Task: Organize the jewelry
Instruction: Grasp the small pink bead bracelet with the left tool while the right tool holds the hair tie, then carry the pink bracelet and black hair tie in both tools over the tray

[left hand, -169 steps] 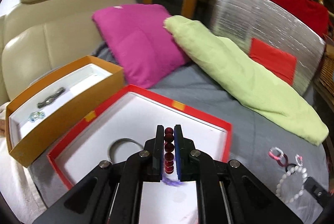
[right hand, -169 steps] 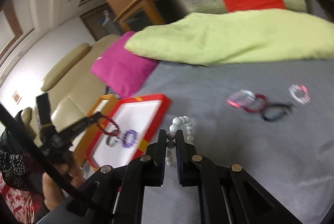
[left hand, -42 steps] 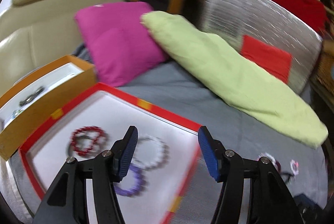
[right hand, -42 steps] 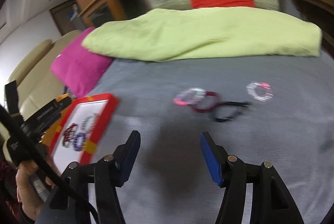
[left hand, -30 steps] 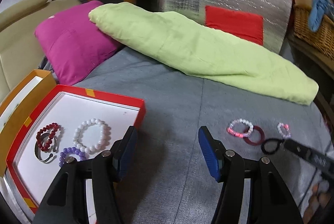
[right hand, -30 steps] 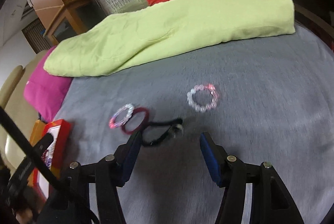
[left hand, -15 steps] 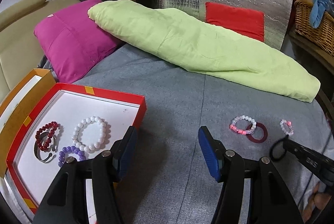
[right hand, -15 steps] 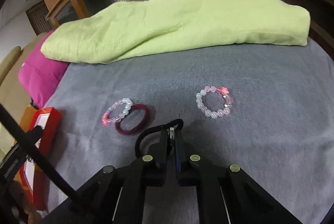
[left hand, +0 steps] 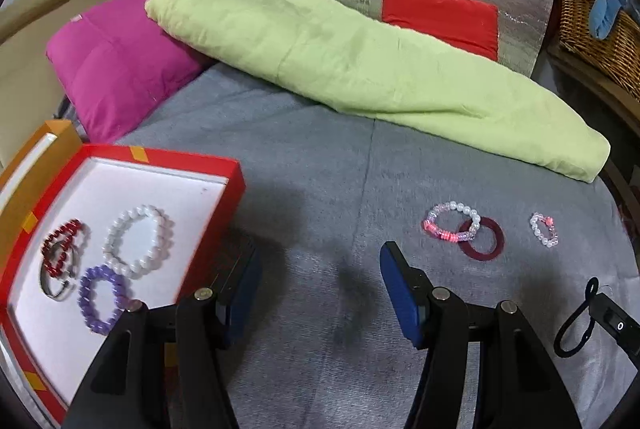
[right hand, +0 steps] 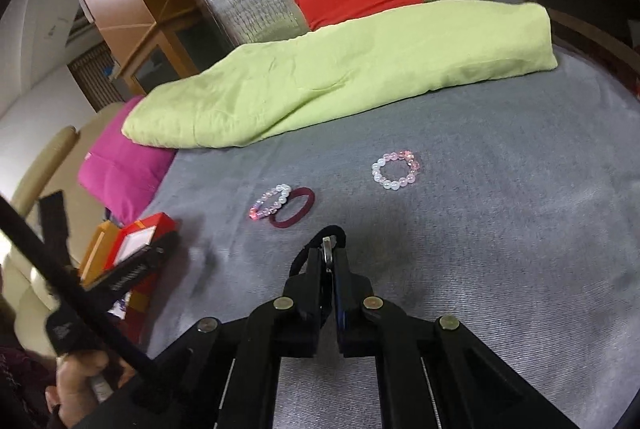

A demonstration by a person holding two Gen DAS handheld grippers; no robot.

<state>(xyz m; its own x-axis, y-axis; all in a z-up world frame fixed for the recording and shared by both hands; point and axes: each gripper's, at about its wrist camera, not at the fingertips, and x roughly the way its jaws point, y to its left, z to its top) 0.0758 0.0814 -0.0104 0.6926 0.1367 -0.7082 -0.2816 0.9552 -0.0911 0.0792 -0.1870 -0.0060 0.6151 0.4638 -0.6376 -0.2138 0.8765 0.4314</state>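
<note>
L gripper held low w/ jaws spread wide, nothing between. R gripper pinched tight on a black cord loop, angled down.

Left wrist camera looks low across the grey bedspread toward the green pillow, red tray close at its left. Right wrist camera sits nearer the pillow's right side, tilted, facing back leftward. Both share pillow, bedspread and the dark red ring.
</note>
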